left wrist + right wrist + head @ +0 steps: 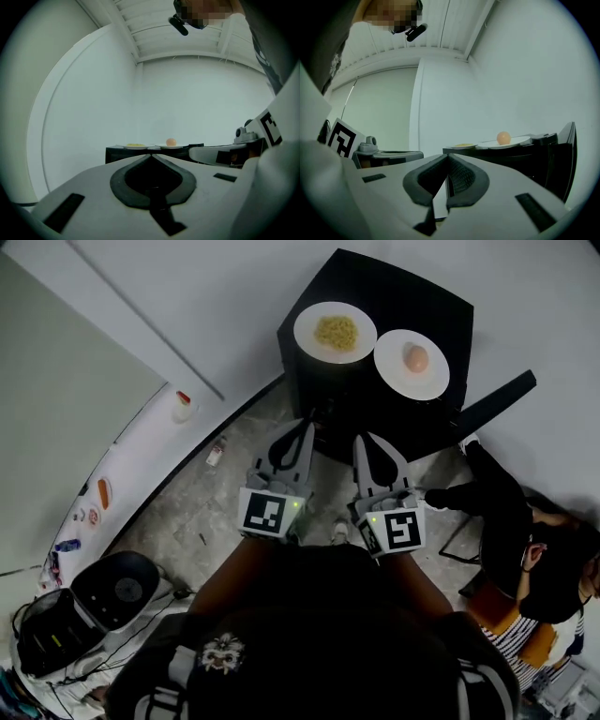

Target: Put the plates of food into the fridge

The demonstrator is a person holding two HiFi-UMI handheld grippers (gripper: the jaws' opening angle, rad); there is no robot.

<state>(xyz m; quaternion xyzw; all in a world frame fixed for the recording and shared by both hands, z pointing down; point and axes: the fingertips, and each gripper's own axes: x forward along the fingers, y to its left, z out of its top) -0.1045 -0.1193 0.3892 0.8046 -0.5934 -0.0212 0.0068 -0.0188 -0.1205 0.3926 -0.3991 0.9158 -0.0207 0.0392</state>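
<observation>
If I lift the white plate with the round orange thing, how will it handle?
The round pale-orange food item sits loose on the shallow white round plate, so it will probably roll if the plate tilts. The plate looks rigid and smooth, perhaps slippery at the rim. Holding only that one item, it is probably light.

Two plates of food, one fridge, two grippers.

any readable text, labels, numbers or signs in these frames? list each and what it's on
No readable text.
Left gripper marker and right gripper marker: black-and-white patterns, no letters.
Bottle by the wall: label too small to read.
Shirt emblem: a picture, no words.
</observation>
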